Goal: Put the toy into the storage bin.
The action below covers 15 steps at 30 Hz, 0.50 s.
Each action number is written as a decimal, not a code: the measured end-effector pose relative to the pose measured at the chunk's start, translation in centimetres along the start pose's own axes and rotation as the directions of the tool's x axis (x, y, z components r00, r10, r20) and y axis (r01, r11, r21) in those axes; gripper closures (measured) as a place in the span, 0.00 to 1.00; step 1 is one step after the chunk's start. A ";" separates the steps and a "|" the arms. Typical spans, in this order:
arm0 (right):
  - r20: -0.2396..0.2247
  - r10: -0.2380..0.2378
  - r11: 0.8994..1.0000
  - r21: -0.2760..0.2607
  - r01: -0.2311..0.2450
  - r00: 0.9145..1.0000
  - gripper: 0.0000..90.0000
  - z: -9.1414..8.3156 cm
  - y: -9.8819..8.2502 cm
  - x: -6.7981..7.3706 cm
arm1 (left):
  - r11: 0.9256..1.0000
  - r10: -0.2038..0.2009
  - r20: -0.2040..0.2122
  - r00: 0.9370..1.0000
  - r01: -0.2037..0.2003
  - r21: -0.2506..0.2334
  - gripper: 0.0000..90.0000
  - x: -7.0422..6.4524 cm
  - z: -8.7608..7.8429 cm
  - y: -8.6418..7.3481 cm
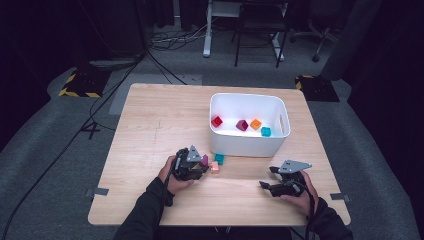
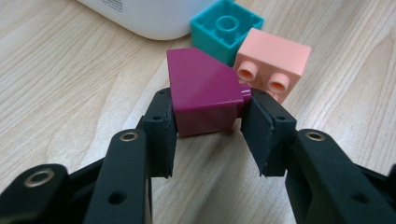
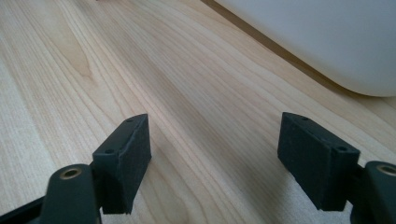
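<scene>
A purple sloped brick [image 2: 205, 93] rests on the wooden table [image 1: 150, 130], and my left gripper [image 2: 210, 106] is shut on it, a pad pressed to each side. In the high view that gripper [image 1: 192, 165] sits just in front of the white bin [image 1: 247, 145], with the purple brick [image 1: 204, 160] at its tip. A pink brick [image 2: 273, 60] lies on its side beside the purple one, and a teal brick [image 2: 226, 25] stands behind it against the bin. My right gripper [image 3: 215, 158] stands open over bare wood, nothing between its fingers; it is at the front right [image 1: 267, 177].
The white bin holds a red brick [image 1: 217, 121], a purple brick [image 1: 242, 125], an orange brick [image 1: 256, 124] and a teal brick [image 1: 265, 131]. Its wall [image 3: 327, 37] rises close beyond the right gripper. Cables and chair legs lie on the floor behind the table.
</scene>
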State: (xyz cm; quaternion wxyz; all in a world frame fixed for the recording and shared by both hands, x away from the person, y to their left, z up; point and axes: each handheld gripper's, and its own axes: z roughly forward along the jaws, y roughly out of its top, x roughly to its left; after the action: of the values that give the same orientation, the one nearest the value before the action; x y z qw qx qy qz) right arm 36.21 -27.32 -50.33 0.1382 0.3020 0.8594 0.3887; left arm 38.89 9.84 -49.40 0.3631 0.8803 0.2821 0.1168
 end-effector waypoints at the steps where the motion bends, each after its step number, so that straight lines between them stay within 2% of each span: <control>1: -0.001 0.000 1.000 0.001 0.000 1.000 0.29 0.0 0.0 0.0 | 1.000 0.008 -0.006 1.000 -0.008 0.002 0.63 0.1 0.0 0.0; 6: 0.000 0.001 1.000 0.000 -0.001 1.000 0.29 0.0 0.0 0.0 | 1.000 0.008 -0.010 1.000 -0.008 -0.006 0.63 0.2 -0.2 0.0; 15: 0.000 0.001 1.000 0.000 -0.001 1.000 0.29 0.0 0.0 0.0 | 0.998 -0.037 -0.048 0.998 0.034 -0.056 0.63 1.3 -1.6 0.1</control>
State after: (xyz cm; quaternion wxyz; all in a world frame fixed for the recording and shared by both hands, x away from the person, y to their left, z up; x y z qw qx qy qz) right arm 36.20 -27.32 -50.32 0.1381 0.3024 0.8593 0.3888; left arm 39.32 11.44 -48.22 0.3821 0.8618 0.3031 0.1395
